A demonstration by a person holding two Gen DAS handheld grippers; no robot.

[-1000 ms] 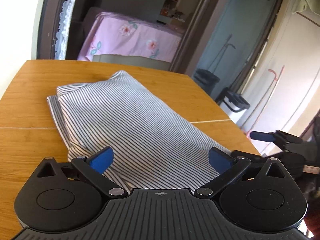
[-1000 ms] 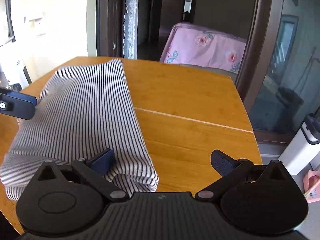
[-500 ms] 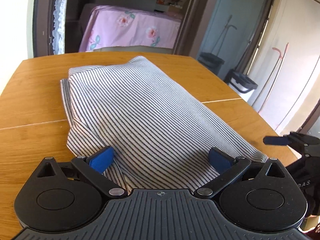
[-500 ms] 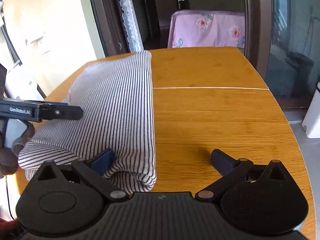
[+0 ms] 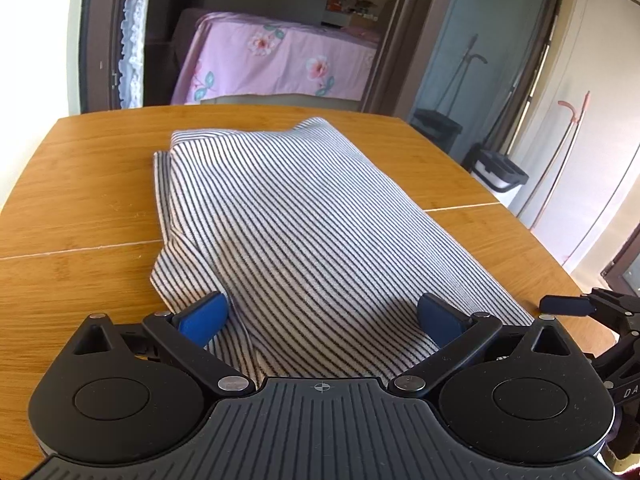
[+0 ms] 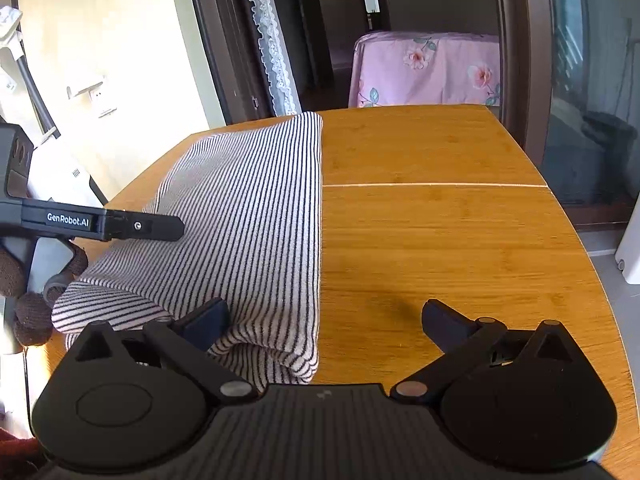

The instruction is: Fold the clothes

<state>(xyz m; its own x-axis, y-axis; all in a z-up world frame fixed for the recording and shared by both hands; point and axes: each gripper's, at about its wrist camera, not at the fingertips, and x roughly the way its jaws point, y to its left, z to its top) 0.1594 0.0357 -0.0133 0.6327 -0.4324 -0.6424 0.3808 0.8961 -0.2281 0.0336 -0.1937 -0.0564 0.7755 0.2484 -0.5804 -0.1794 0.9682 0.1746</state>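
- Striped garment lying on the wooden tabletop, already folded into a long, narrow stack running from the lower centre of the left wrist view up toward its middle.
- In the right wrist view, same garment filling the left half of the tabletop, its right edge straight and neat, a rounded fold at the near end.
- Lower layer poking out along the left side in the left wrist view, so edges not fully aligned.
- Left tool spread wide, both blue pads apart over the near end of the cloth, gripping nothing.
- Right tool likewise released, one finger on the cloth's near corner, the other over bare wood.
- Judged well along: lengthwise folds done; probably left is one more fold across, near end onto far end, or a tidy of the protruding layer.
- No other clothes visible on the tabletop.
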